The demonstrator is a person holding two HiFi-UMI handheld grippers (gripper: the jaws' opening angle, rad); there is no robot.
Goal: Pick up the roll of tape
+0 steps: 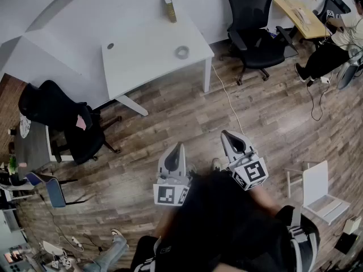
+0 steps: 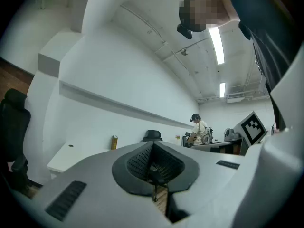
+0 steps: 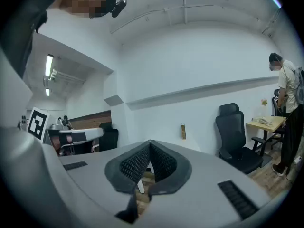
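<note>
The roll of tape (image 1: pixel 182 52) is a small greyish ring lying flat near the right end of the white table (image 1: pixel 142 55), far ahead of me. My left gripper (image 1: pixel 180 147) and right gripper (image 1: pixel 227 134) hang side by side over the wooden floor, well short of the table. Each is shut, fingertips meeting, with nothing held. In the left gripper view my left gripper (image 2: pixel 152 144) points toward the table (image 2: pixel 61 158). In the right gripper view my right gripper (image 3: pixel 148 142) faces the white wall. The tape does not show in either gripper view.
A tall brown box (image 1: pixel 169 8) stands at the table's far edge. Black office chairs sit at the left (image 1: pixel 68 118) and at the back right (image 1: pixel 253 30). A person (image 1: pixel 340 38) works at a wooden desk (image 1: pixel 299 17). A white cable (image 1: pixel 229 101) runs across the floor.
</note>
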